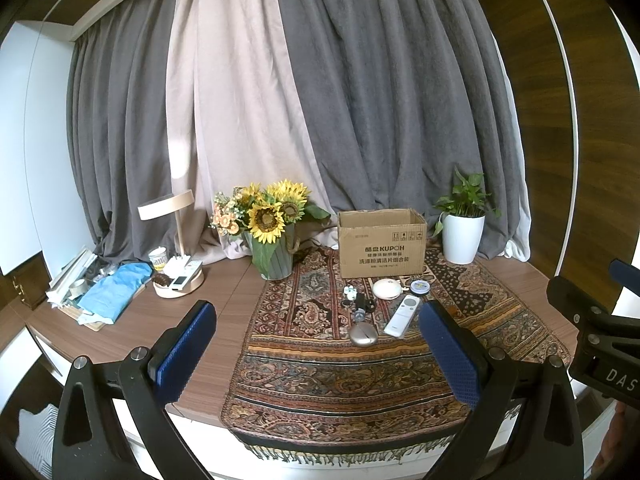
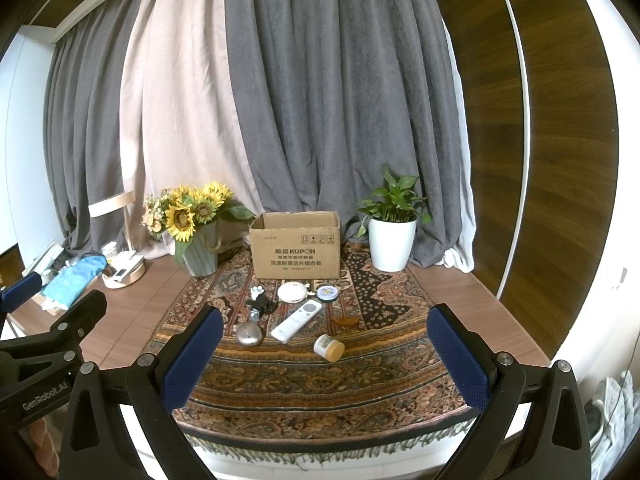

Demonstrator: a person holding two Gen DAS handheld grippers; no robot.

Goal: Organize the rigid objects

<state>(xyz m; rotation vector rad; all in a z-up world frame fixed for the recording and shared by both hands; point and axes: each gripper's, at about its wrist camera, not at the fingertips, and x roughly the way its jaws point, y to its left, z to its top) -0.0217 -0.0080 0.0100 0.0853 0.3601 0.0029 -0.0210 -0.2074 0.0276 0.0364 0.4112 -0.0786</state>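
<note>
My left tool (image 1: 316, 344) gapes wide, holding nothing; so does my right tool (image 2: 324, 350); on the counter (image 2: 460, 292), from the left, stand the sunflower vase (image 2: 200, 258), the open cardboard box (image 2: 295, 246) and the white plant pot (image 2: 390, 248); before the box, unobstructed on the patterned runner (image 2: 320, 380), lie a silver case (image 2: 248, 336), white remote (image 2: 296, 320) and tipped jar (image 2: 329, 347).

We see soft, even daylight glowing through the pale curtain (image 1: 236, 92) behind the table, faint shadows, strong fisheye bending with black corners at the edges, a slightly cool cast, and distant small items rendered a little soft.
</note>
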